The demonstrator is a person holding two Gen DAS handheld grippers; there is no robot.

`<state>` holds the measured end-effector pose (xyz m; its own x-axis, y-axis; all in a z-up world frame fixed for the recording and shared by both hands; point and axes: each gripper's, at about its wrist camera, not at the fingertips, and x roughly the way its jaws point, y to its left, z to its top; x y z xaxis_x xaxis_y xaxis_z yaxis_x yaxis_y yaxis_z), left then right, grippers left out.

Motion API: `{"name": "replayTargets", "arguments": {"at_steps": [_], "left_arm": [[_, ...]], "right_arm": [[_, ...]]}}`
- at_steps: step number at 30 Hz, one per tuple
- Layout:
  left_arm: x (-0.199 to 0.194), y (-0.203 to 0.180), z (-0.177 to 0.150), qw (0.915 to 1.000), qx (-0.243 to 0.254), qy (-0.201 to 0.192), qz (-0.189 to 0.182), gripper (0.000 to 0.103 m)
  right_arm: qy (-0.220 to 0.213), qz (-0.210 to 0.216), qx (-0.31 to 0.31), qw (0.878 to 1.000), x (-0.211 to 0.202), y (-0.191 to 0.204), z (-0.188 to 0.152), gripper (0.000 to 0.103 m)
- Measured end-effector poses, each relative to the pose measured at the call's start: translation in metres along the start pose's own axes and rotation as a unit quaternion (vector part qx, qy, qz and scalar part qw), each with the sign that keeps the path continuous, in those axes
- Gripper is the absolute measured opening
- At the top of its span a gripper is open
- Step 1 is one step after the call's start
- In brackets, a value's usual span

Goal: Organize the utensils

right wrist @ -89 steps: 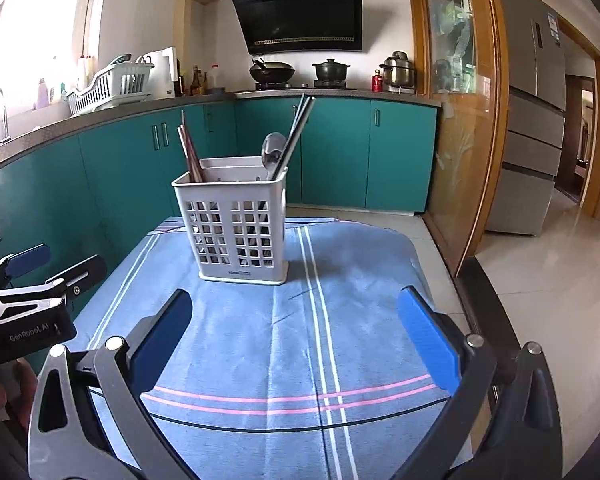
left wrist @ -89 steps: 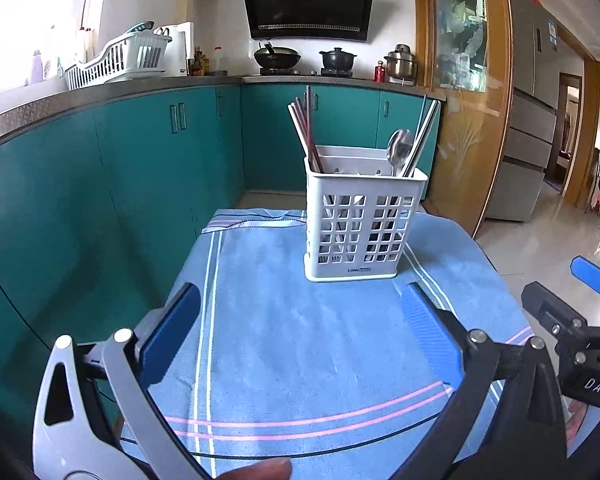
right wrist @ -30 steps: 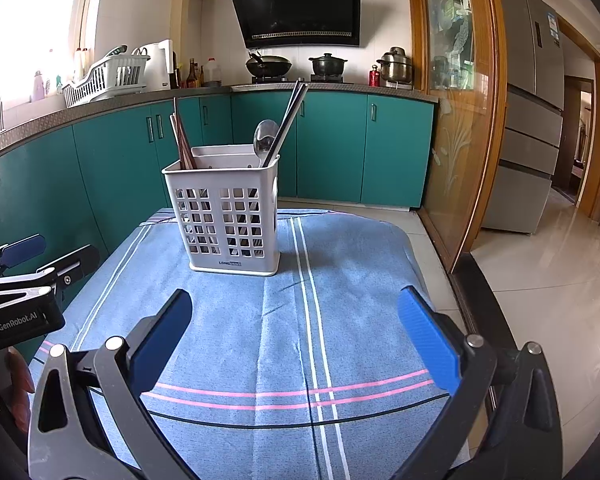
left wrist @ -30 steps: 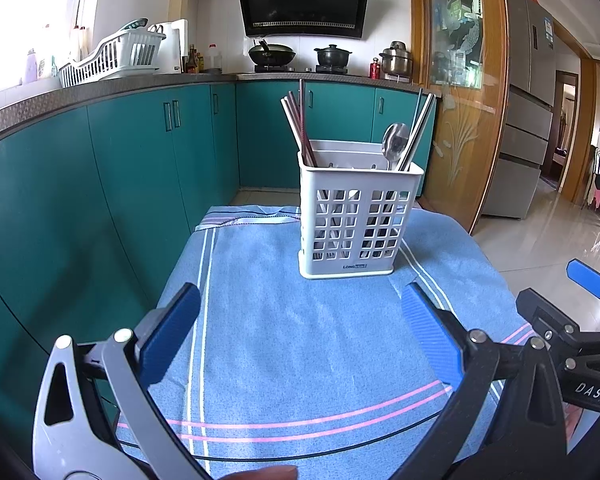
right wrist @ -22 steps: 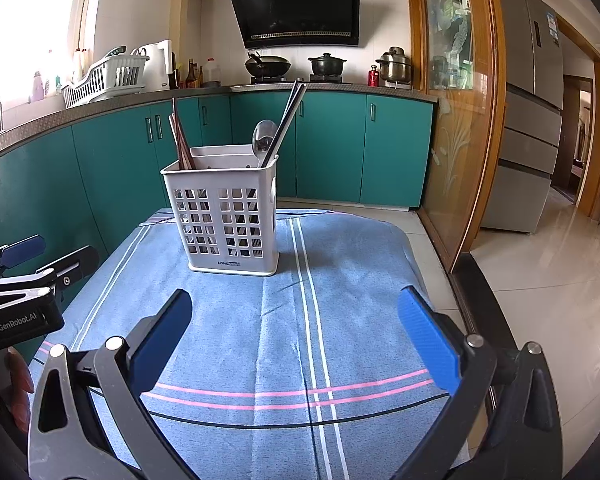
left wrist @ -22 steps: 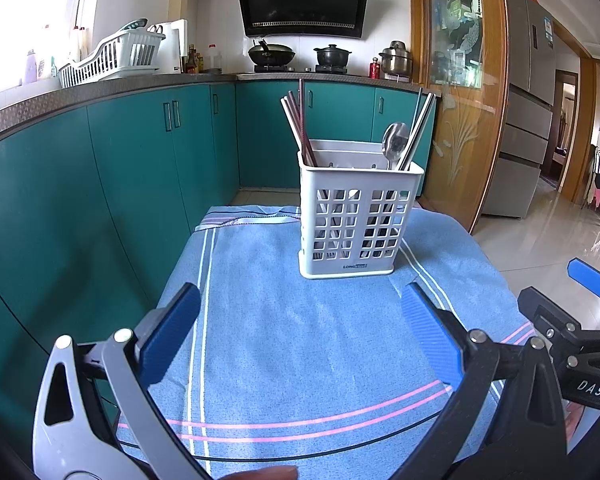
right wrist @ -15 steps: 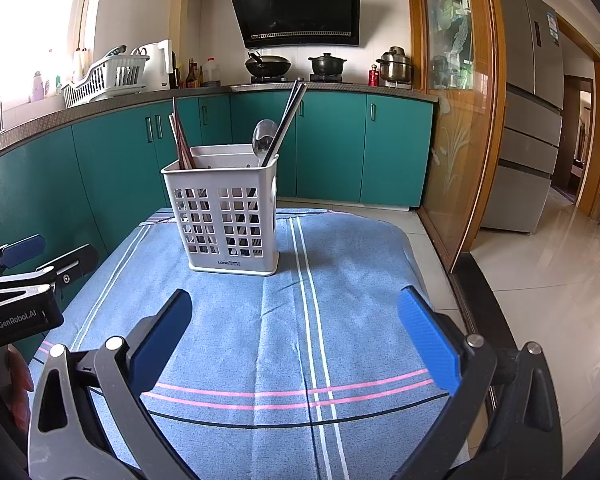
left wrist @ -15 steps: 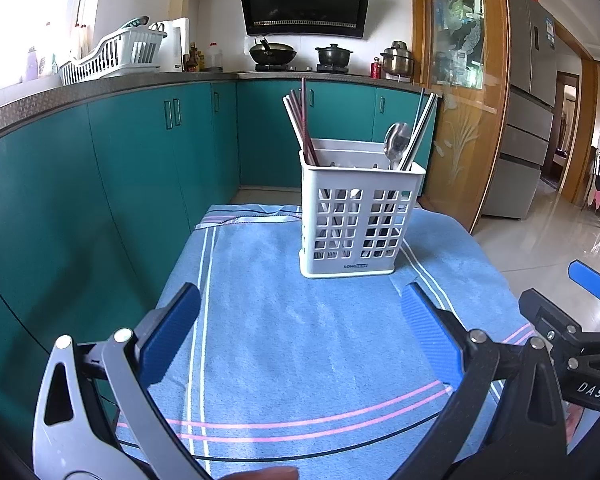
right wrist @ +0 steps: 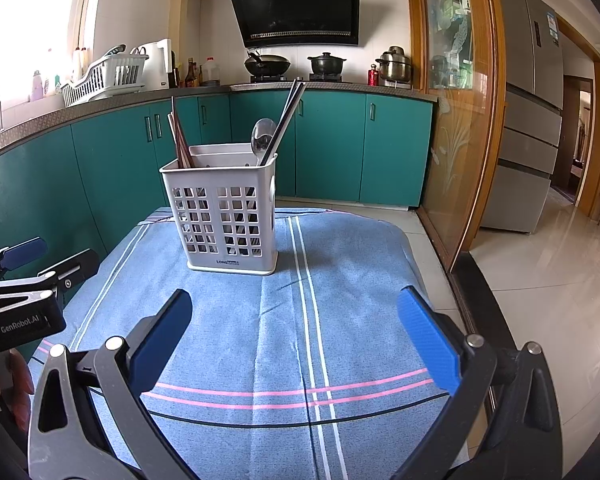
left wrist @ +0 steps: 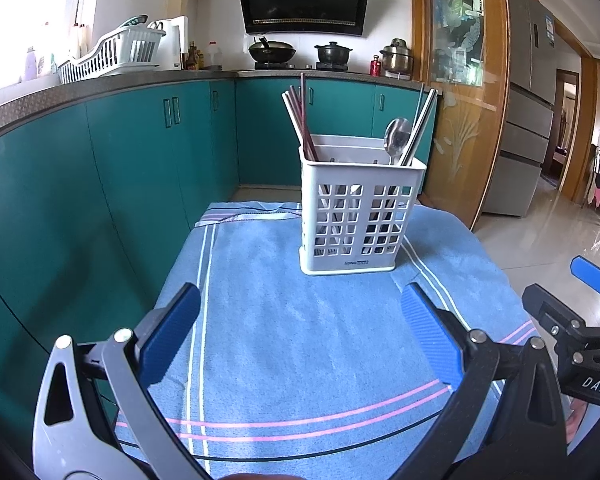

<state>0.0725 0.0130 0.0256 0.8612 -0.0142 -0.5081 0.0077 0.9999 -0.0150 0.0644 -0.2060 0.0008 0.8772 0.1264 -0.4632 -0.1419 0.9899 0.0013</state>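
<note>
A white slotted utensil holder (left wrist: 358,210) (right wrist: 228,216) stands upright on a blue striped towel (left wrist: 300,340) (right wrist: 284,320). Reddish-brown chopsticks (left wrist: 300,120) (right wrist: 180,136) lean in its left compartment. A metal spoon (left wrist: 396,138) (right wrist: 262,136) and metal chopsticks (left wrist: 422,120) (right wrist: 286,116) lean in its right one. My left gripper (left wrist: 300,332) hangs open over the near part of the towel, nothing between its fingers. My right gripper (right wrist: 294,332) is open too, empty, short of the holder. Each view catches the other gripper at its side edge.
Teal cabinets (left wrist: 132,168) under a steel counter run along the left and back. On the counter stand a dish rack (left wrist: 112,54), a wok and pots. A glass-fronted wooden partition (right wrist: 456,120) and a fridge (right wrist: 536,100) stand right. Tiled floor (right wrist: 548,280) lies beyond the towel's right edge.
Both grippers stay open and empty. Over three seconds the holder has shifted a little in both views; in the last second almost nothing moves.
</note>
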Motion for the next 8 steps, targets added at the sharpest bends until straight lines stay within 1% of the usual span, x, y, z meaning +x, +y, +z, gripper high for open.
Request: {"name": "replayTargets", "arguments": {"at_steps": [4,8], "left_arm": [[0.0039,0.0032,-0.0009,0.9999,-0.009,0.011,-0.003,0.099],[0.0062,0.0049,-0.0023,0.9998,-0.010,0.015,0.003,0.099]], "right_arm": [[0.001,0.000,0.000,1.000,0.0004,-0.0007,-0.0004,0.100],[-0.001,-0.003,0.003,1.000,0.0009,-0.0017,-0.0003,0.100]]}}
